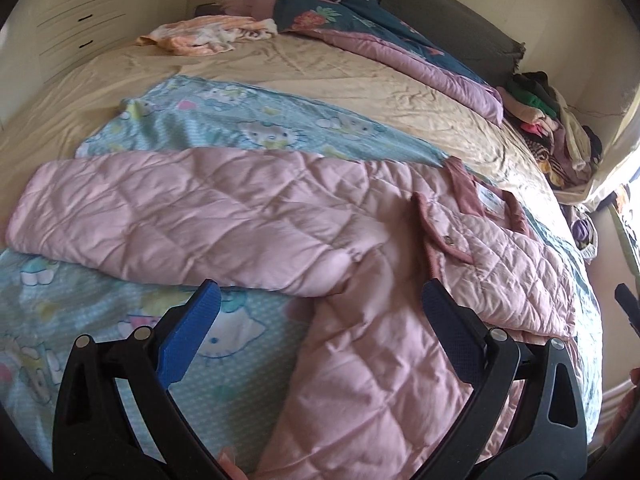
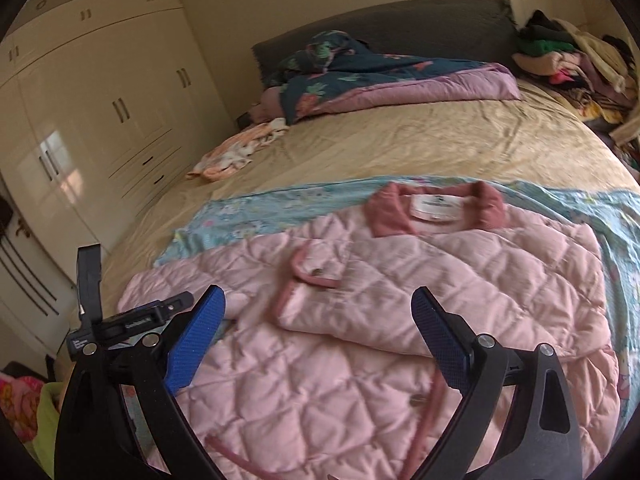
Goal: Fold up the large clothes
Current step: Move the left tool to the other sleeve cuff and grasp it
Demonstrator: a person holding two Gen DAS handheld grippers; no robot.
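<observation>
Right wrist view: both hand-held grippers point(image 2: 318, 320) point(image 1: 320, 312) hover spread, empty, above the jacket point(image 2: 360, 280).

Light: soft daylight, moderately bright, warm cast on the bed sheet point(image 1: 328, 80).
Source: blown-out white glare at the right edge, beside the clothes pile point(image 1: 560, 140).
Reflection: window glare on the wardrobe point(image 2: 52, 152) doors, left of the bed.
Shadows: faint, under jacket point(image 2: 380, 280) folds.
Blur: slight motion smear throughout.
Distortion: strong fisheye bending, dark vignette at corners.

text: none legible | jacket neck label point(image 2: 435, 205): print too small | clamp point(image 2: 136, 322): lettering blurred
</observation>
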